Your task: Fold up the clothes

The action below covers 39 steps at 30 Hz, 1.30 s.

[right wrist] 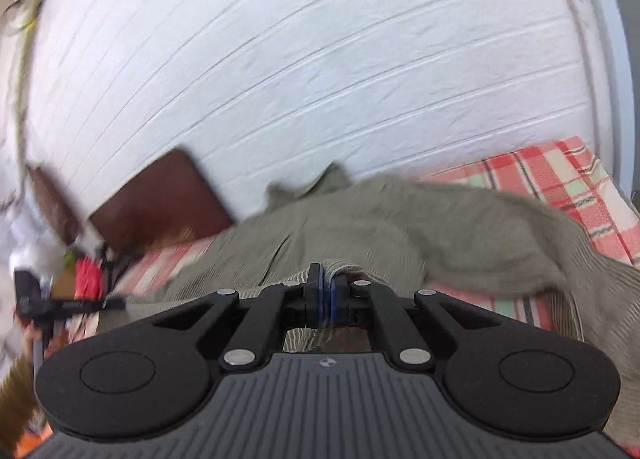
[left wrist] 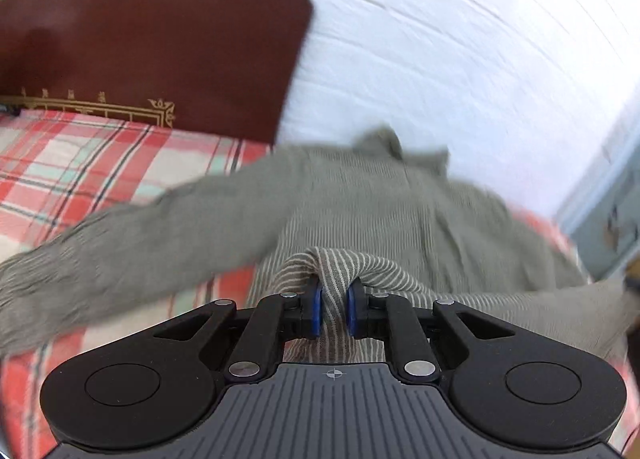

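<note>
Plaid bedsheet [left wrist: 72, 163] is the work surface, with a white panelled wall [right wrist: 320, 79] behind it and a dark red headboard [left wrist: 160, 47] at one end.

Nearest the left wrist camera: left gripper [left wrist: 334, 309] has its blue pads [left wrist: 316, 309] part closed, with a thick bunch of the hem of the grey-green striped shirt [left wrist: 380, 199] between them. The gap is filled by fabric. Right gripper [right wrist: 326, 301] is nearly fully closed on a thinner edge of the same hem.

Beyond the grippers, the shirt body is spread across the sheet, collar pointing at the wall. One sleeve [left wrist: 120, 235] trails out to the left and the other [right wrist: 500, 235] lies off to the right. Both views are motion-blurred, so exact sleeve contact with the bed can't be read.

My read of the risks:
- Left grip is a bunched wad, not a clean edge. It may hold an uneven number of layers, so the fold line would come out skewed.
- Right grip is shallow. A fast pull could slip the hem out.
- Loose sleeves may drag or tuck under the body during the fold, leaving lumps.
- Collar end is close to the wall, so overshooting forward would crumple it there.
</note>
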Tool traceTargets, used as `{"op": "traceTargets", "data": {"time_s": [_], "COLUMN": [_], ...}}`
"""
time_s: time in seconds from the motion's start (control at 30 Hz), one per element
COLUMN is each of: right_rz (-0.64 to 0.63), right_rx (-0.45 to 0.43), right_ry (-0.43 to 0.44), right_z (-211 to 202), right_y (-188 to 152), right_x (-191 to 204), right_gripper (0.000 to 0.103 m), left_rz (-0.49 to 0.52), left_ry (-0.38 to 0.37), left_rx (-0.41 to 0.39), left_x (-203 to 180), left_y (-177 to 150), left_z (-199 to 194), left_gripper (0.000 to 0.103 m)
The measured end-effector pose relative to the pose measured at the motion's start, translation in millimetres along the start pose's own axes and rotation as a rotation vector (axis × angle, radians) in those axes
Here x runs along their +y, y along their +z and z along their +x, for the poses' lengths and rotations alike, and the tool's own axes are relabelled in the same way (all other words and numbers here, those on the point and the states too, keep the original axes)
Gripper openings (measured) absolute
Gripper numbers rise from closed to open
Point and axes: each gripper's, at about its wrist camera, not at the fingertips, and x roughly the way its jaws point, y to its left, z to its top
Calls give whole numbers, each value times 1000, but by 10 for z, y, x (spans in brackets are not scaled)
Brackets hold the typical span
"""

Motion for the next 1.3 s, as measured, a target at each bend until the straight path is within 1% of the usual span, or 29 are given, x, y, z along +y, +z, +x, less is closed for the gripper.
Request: {"op": "traceTargets", "data": {"time_s": [0.03, 0.07, 0.1, 0.13, 0.17, 0.2, 0.23, 0.27, 0.3, 0.33, 0.4, 0.43, 0.53, 0.6, 0.67, 0.73, 0.83, 0.87, 0.93, 1.0, 1.1, 1.17, 1.23, 1.27, 1.3], "right_rz": [55, 103, 132, 161, 144, 125, 77, 14, -46, -96, -178, -220, -367, -492, -612, -734, -899, -924, -958, -976, -987, -969, -951, -942, -932], "right_rx": [-17, -31, -33, -35, 5, 45, 81, 99, 97, 79, 41, 22, 36, 70, 104, 133, 176, 193, 219, 233, 244, 242, 230, 225, 221], "right_ry": [-9, -29, -75, -121, -203, -285, -342, -357, -352, -348, -352, -348, -271, -207, -135, -92, -73, -69, -62, -61, -77, -87, -100, -99, -98], "right_z": [166, 337, 507, 678, 841, 1003, 1090, 1111, 1082, 1023, 907, 855, 821, 867, 925, 986, 1126, 1172, 1255, 1299, 1367, 1397, 1449, 1463, 1476], "right_y": [83, 144, 166, 188, 165, 140, 93, 37, -21, -78, -153, -182, -279, -405, -564, -719, -932, -975, -1050, -1116, -1148, -1129, -1082, -1058, -1033], "right_x": [-129, -241, -323, -404, -443, -481, -480, -460, -426, -383, -253, -177, 130, 423, 693, 924, 1152, 1180, 1222, 1247, 1232, 1224, 1221, 1219, 1217], "right_gripper": [4, 8, 10, 21, 38, 41, 41, 41, 41, 45, 47, 48, 47, 47, 47, 47, 45, 45, 45, 45, 45, 39, 35, 31, 28], "left_rz": [-36, -60, -84, -109, -133, -132, -129, -112, -87, -46, 94, 201, 527, 694, 806, 904, 1038, 1066, 1076, 1040, 958, 926, 929, 931, 933], "left_ry": [0, 17, 34, 73, 113, 123, 132, 132, 126, 131, 166, 190, 238, 226, 208, 205, 250, 260, 269, 251, 212, 196, 190, 183, 176], "left_rx": [-12, -19, -25, -1, 25, 56, 88, 95, 94, 94, 99, 93, 76, 75, 68, 58, 45, 54, 66, 77, 89, 107, 117, 119, 120], "left_x": [-6, -44, -83, -87, -89, -68, -46, -16, -7, -12, -110, -212, -602, -853, -1026, -1183, -1299, -1325, -1345, -1342, -1317, -1312, -1318, -1321, -1330], "left_y": [118, 202, 284, 327, 368, 368, 366, 325, 279, 225, 129, 73, -145, -291, -420, -539, -693, -719, -731, -691, -599, -578, -593, -600, -609], "left_z": [108, 256, 406, 566, 727, 817, 903, 895, 864, 818, 737, 711, 667, 647, 623, 603, 684, 745, 818, 855, 882, 921, 951, 956, 955], "left_gripper": [16, 21, 49, 64, 66, 66, 66, 66, 67, 68, 69, 69, 73, 74, 74, 78, 80, 80, 80, 80, 79, 77, 76, 76, 76]}}
